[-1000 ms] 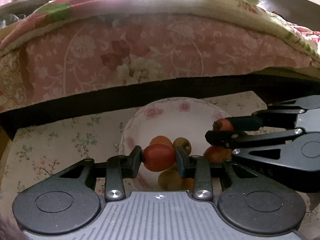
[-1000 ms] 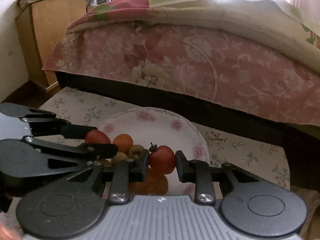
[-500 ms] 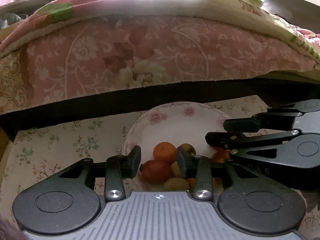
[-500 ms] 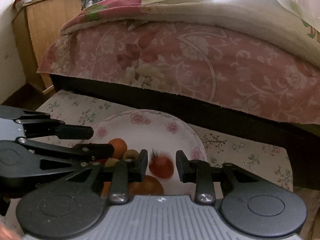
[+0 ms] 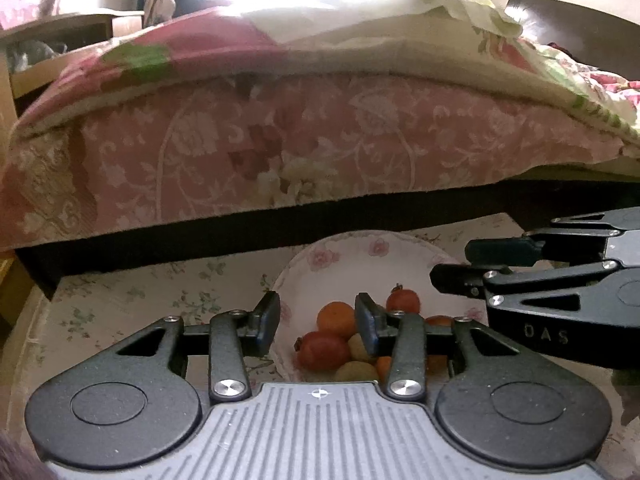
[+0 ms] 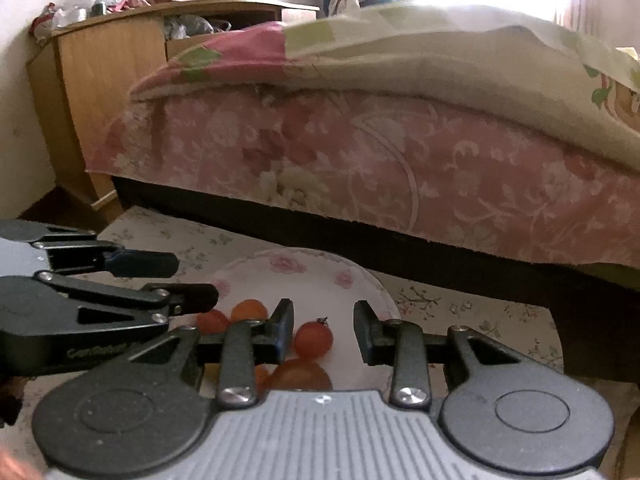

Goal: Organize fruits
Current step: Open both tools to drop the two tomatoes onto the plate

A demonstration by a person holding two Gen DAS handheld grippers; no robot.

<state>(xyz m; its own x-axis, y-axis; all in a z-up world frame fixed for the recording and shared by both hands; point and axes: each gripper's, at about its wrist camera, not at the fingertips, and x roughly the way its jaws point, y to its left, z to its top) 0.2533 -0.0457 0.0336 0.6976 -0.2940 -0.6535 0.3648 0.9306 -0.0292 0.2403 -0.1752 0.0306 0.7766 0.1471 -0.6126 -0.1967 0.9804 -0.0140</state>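
Both claws spread, empty — left claw (image 5: 317, 322) & right claw (image 6: 323, 330) over fruit plate (image 5: 340, 256), bed (image 5: 320, 152) just behind.

Right gripper (image 6: 322, 330) jaws spread apart, empty, above a floral plate (image 6: 320, 276) on a flowered cloth (image 6: 460, 308). Small red tomato (image 6: 313, 338) with stem lies on plate between the fingers, not touched. Orange fruit (image 6: 249, 310) and more red and orange ones beside it. Left gripper (image 6: 192, 280) comes in from left, also spread, empty. Pink bedspread (image 6: 400, 176) and wooden cabinet (image 6: 100, 72) behind.
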